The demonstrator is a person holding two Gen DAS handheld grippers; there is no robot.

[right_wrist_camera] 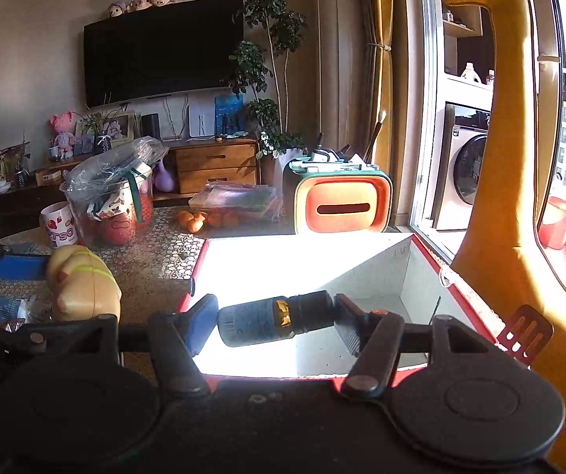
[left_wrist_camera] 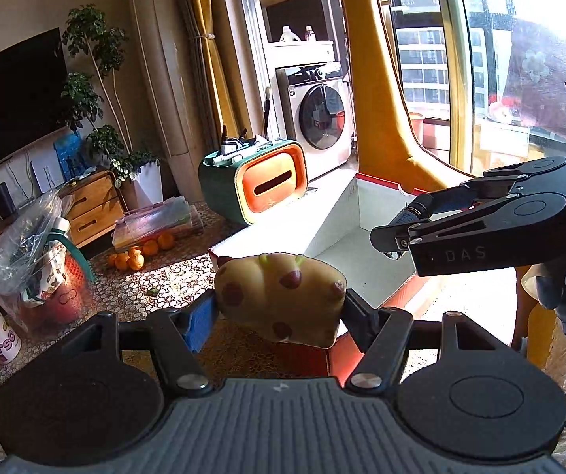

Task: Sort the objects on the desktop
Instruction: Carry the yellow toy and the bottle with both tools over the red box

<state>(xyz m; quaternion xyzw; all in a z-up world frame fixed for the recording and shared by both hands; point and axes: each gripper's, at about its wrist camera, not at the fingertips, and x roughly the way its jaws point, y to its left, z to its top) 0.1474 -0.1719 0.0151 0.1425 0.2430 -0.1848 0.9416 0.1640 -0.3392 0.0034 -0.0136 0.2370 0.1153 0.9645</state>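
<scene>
The left gripper is clamped on a soft yellow toy with red spots, held above the table near the corner of the red-edged box. The right gripper is clamped on a small dark bottle right over the box's white inside. Both things look ready to be dropped in: the step in hand seems to be the carry, and next each claw must part over the opening. The part of the box in view looks empty. A clear bucket further back holds bagged clutter.
</scene>
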